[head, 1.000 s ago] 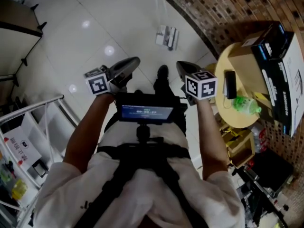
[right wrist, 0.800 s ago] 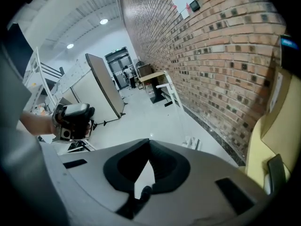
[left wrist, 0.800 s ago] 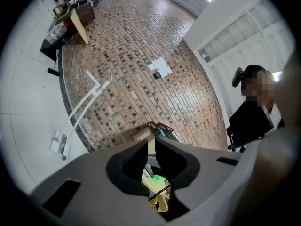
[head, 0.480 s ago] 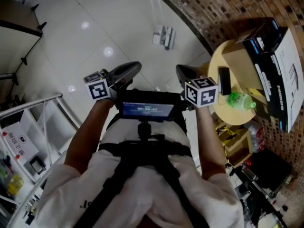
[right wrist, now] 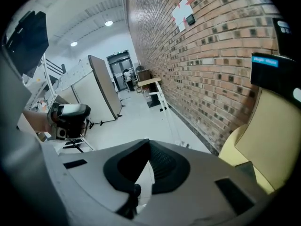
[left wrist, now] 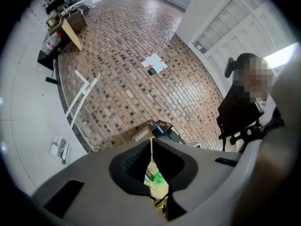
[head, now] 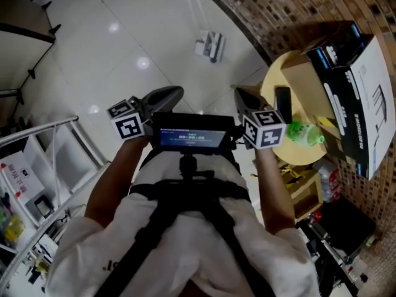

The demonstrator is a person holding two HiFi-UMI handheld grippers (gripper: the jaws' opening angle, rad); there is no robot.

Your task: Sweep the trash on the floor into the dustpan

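Note:
A dustpan (head: 209, 45) with a long thin white handle (head: 193, 5) rests on the white floor by the brick wall, far ahead of both grippers; it is also in the left gripper view as the dustpan (left wrist: 60, 147). I make out no trash on the floor. My left gripper (head: 176, 92) is held up in front of the chest, pointing level. Its jaws have just been closing and now meet with nothing between them, as the left gripper (left wrist: 151, 142) shows. My right gripper (head: 239, 92) tilts down beside the round table, shut and empty, also seen as the right gripper (right wrist: 149, 146).
A round yellow table (head: 275, 91) at the right carries a green bottle (head: 303, 132), a dark phone-like slab (head: 283, 101) and black and white boxes (head: 349, 79). A brick wall (head: 272, 5) runs behind. White racks (head: 37, 166) stand at the left. A screen (head: 189, 138) is mounted on the chest.
Both grippers sit a little lower in the head view, nearer the chest screen. The dustpan and the table have slid to the left in the picture.

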